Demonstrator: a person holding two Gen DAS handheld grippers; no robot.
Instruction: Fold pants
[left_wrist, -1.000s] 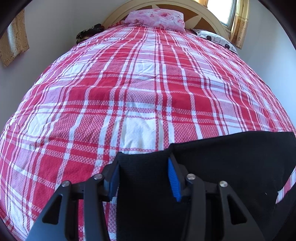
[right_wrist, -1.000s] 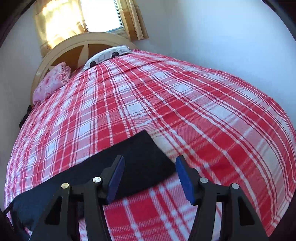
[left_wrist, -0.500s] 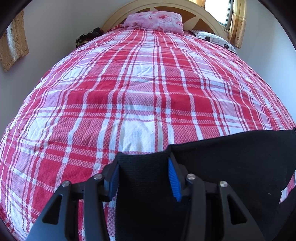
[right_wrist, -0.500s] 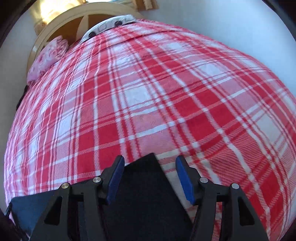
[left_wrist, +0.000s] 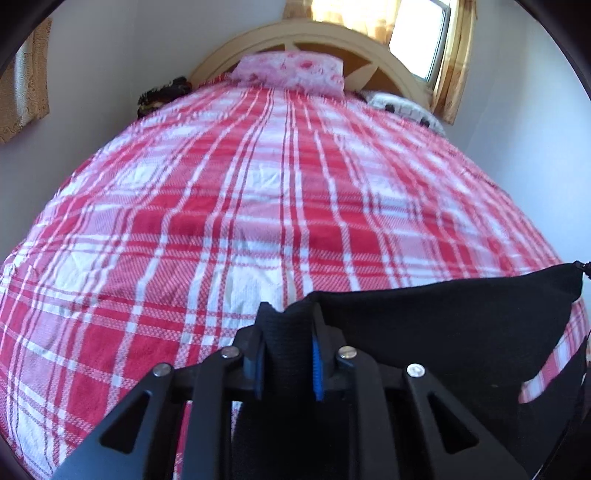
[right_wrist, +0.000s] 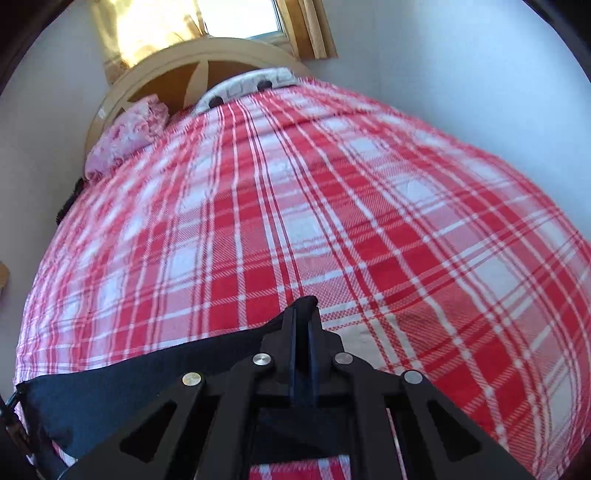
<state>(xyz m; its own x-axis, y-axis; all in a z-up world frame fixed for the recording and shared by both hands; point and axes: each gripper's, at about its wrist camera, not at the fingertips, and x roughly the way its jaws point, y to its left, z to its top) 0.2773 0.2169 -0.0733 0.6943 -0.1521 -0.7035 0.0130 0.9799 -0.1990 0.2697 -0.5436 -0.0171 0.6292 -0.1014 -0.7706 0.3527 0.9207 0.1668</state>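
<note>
— Where are the pants (left_wrist: 443, 321)?

— Stretched between my hands above the bed (left_wrist: 258, 192), long axis left to right. Left hand-held gripper (left_wrist: 288, 354) and right hand-held gripper (right_wrist: 303, 354) are each clamped on an end.

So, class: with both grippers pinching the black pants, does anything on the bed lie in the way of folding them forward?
Nothing visible does. The plaid bedspread ahead of the pants is bare; the pink pillow lies far off at the headboard.

Black left tool (left_wrist: 286, 345), blue pads (left_wrist: 316, 363), silver screws (left_wrist: 347, 352)
</note>
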